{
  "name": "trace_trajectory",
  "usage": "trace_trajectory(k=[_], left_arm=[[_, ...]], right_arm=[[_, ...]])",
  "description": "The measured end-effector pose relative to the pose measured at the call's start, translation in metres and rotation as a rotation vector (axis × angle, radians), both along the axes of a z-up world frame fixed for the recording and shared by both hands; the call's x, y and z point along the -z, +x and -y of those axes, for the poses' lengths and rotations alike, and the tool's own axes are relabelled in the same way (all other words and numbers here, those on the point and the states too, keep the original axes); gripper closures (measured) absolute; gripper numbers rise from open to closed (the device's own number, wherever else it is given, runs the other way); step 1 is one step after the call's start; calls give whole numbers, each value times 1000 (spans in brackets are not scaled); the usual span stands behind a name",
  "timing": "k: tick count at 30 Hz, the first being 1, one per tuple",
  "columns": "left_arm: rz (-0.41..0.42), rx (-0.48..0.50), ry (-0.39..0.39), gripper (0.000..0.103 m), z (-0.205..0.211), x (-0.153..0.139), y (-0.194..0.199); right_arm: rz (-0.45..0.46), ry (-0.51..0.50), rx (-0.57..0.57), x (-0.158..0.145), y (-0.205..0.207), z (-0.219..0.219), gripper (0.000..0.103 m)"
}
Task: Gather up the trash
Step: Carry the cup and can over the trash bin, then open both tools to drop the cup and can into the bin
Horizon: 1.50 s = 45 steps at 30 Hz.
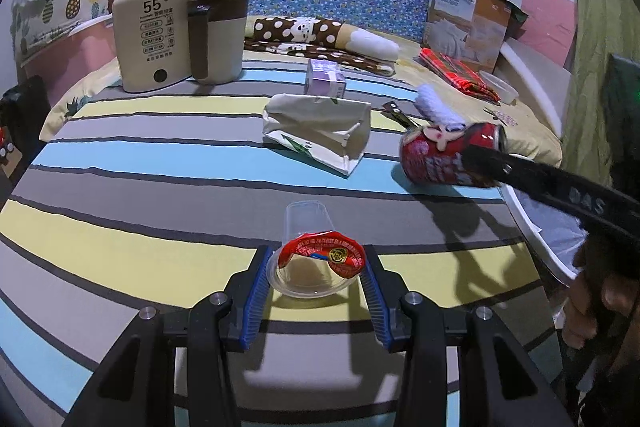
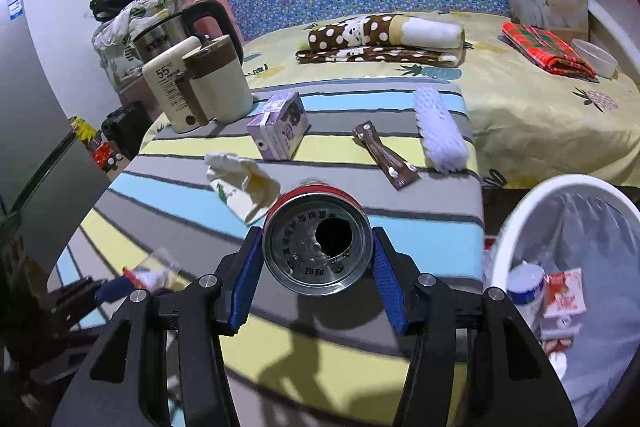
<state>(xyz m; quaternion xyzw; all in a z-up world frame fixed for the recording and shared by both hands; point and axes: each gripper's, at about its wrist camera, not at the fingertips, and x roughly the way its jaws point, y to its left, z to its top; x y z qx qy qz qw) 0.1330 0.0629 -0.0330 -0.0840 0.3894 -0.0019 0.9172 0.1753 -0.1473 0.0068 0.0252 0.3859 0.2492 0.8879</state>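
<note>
Gripping a red can point(image 2: 318, 237) between the right fingers point(image 2: 244, 283), long axis along them, opened end toward camera; left fingers point(image 1: 256, 297) clasp a tipped clear cup point(image 1: 306, 227) on the tabletop point(image 1: 120, 195), mouth toward camera.

1. The can point(image 2: 318, 239) sits between the right gripper's point(image 2: 316, 267) fingers, above the striped cloth point(image 2: 420, 239).
2. The bin point(image 2: 516, 211) stands right of the can.
3. The milk box point(image 2: 278, 131) lies behind the can.
4. The wrapper point(image 2: 386, 155) lies between the milk box and the foam net point(image 2: 438, 127).
5. The plastic cup point(image 1: 310, 251) lies between the left gripper's point(image 1: 316, 291) fingers.
6. The kettle point(image 2: 180, 23) stands far left, at the back.
</note>
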Motion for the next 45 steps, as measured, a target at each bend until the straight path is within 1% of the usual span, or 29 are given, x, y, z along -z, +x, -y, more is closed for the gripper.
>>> trace_trajectory(k=[9,18,26,35,45], left_arm=[[23,34,12,59,16,-11,-9],[43,84,23,59,38,-23,-10],[62,161,14,59,69,-33,-4],[85,275,8,59,120,-44,9],[99,401,1,59,180,-48,27]], right_arm=[[0,30,9,-3,-15,10,49],[30,65,39,-11,-28,31,49],[49,74,125,-15,-38,67,49],[70,70,253,-18,-47,114,49],[45,67,367,-8,-52,157,49]])
